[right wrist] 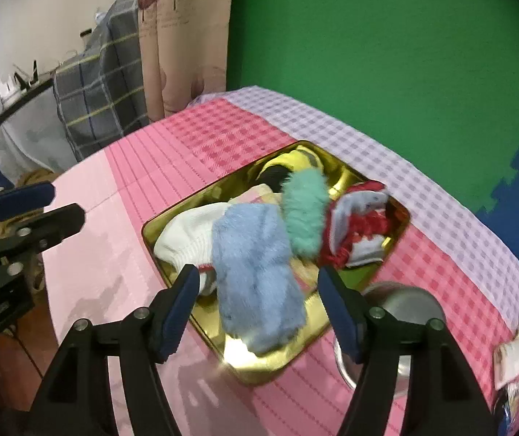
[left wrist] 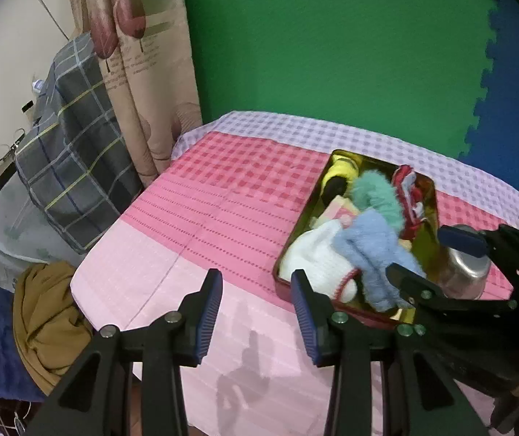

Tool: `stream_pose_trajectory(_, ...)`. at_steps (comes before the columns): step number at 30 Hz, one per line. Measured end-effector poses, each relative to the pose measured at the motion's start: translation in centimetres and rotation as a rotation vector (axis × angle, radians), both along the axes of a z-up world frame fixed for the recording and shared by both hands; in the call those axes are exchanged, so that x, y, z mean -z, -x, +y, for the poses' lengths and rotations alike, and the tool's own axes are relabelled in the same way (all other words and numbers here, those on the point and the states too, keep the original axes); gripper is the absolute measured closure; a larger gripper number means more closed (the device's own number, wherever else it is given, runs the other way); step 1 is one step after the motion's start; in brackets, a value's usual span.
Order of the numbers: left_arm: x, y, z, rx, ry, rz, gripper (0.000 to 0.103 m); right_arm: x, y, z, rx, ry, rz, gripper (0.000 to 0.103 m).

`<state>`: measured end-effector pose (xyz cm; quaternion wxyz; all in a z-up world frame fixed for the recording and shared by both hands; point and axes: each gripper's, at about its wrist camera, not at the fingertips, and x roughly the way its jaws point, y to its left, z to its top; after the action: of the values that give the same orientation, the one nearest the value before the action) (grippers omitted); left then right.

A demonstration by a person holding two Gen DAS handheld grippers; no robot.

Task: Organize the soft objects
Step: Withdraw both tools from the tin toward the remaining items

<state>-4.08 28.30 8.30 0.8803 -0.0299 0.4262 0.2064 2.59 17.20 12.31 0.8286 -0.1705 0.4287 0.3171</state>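
A gold tin tray (left wrist: 305,214) (right wrist: 223,181) on the pink checked tablecloth holds several soft items. A fluffy blue sock (left wrist: 372,254) (right wrist: 256,265) lies on top, draped over the near rim. Beside it are a white sock (left wrist: 317,254) (right wrist: 190,232), a teal fluffy piece (left wrist: 375,192) (right wrist: 305,214), a red-and-grey sock (left wrist: 410,196) (right wrist: 361,218) and a yellow-and-black item (left wrist: 339,174) (right wrist: 292,163). My right gripper (right wrist: 258,276) (left wrist: 430,254) hovers open over the tray's near end; the blue sock lies below its gap, untouched by the pads. My left gripper (left wrist: 256,279) (right wrist: 63,201) stands open and empty left of the tray.
A steel cup (left wrist: 466,269) (right wrist: 405,305) stands just right of the tray, under my right finger. A crumpled wrapper (right wrist: 517,345) lies at the table's right edge. Off the table's left edge hang a plaid cloth (left wrist: 74,145) and a brown cloth (left wrist: 48,319). A green foam wall (left wrist: 332,54) backs the table.
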Motion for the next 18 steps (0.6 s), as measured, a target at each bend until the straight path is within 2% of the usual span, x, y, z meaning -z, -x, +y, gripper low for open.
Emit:
stream_pose_trajectory(6, -0.7, -0.1, -3.0, 0.045, -0.011, -0.003, 0.063, -0.7, 1.1, -4.5, 0.063, -0.028, 0.009, 0.038)
stream_pose_trajectory(18, -0.5, -1.1, -11.2, 0.198, -0.007, 0.006, 0.063, -0.4, 2.9, -18.1, 0.290, -0.026, 0.008, 0.038)
